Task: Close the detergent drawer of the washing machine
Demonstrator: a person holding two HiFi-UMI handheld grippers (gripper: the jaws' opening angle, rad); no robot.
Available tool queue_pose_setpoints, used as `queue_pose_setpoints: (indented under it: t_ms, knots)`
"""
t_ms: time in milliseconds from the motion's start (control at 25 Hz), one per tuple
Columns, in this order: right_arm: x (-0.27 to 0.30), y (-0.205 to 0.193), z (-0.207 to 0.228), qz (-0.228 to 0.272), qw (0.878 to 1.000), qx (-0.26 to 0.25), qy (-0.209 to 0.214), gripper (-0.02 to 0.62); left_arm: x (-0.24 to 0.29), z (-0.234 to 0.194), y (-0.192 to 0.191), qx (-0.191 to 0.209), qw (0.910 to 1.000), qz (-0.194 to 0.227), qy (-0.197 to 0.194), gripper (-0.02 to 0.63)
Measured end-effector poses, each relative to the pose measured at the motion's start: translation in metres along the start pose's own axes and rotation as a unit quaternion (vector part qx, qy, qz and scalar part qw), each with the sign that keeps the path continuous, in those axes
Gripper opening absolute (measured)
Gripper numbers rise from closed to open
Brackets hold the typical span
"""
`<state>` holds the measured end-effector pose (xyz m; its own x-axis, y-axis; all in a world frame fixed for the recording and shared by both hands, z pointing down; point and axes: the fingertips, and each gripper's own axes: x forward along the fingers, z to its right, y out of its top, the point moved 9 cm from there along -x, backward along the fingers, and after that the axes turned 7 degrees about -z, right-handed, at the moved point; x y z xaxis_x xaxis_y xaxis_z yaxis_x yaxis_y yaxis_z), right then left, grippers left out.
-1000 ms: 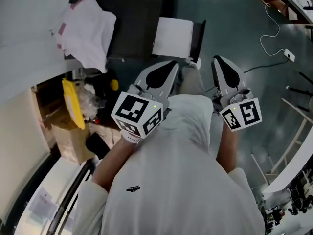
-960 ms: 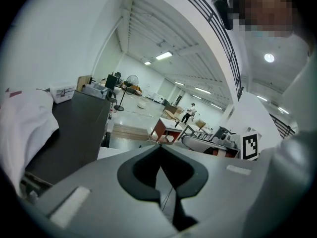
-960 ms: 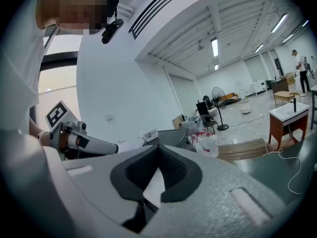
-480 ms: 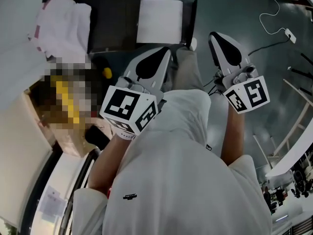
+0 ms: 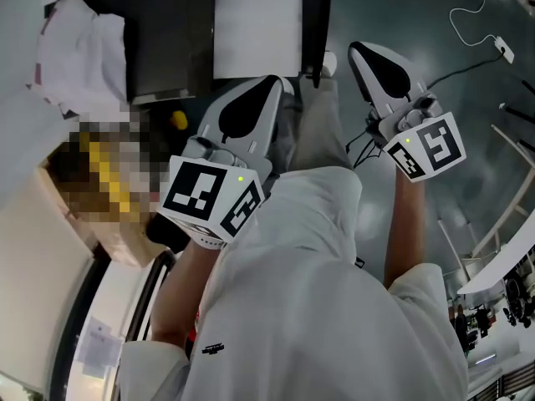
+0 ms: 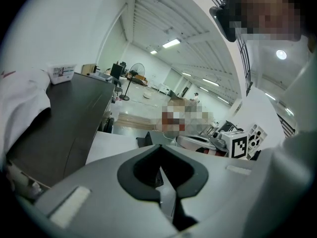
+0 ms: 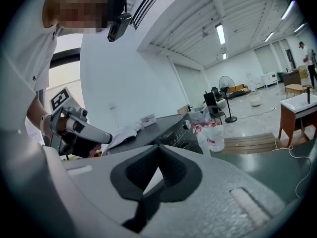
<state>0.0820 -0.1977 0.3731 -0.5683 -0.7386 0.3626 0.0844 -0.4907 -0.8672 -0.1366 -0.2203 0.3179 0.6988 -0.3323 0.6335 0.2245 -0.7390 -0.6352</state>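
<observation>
While the detergent drawer itself cannot be picked out in any view, the washing machine point(image 5: 175, 48) fills the upper left of the head view. A crumpled white cloth point(image 5: 79, 44) lies on its dark top, and a white slab point(image 5: 255, 32) sits just beside it. The left gripper point(image 5: 272, 86) points at the slab's near edge; the right gripper point(image 5: 365, 53) is farther from the machine. Both have their jaws pressed together on nothing.

With the drawer out of sight, a blind push could land on the control panel point(image 7: 181, 130) or snag the cloth, and an off-centre shove might jam the drawer askew.

Compared with a second ago, both grippers have travelled forward, the right one more.
</observation>
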Motion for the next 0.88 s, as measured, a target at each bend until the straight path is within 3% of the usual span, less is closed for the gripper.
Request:
queue_pose_setpoints:
  t_ms: [880]
  knots:
    - [0.053,-0.074,0.038,-0.08,0.994,-0.054,0.043,0.002,0.042,-0.024,-0.023,-0.023,0.9992,-0.03,0.01,0.017]
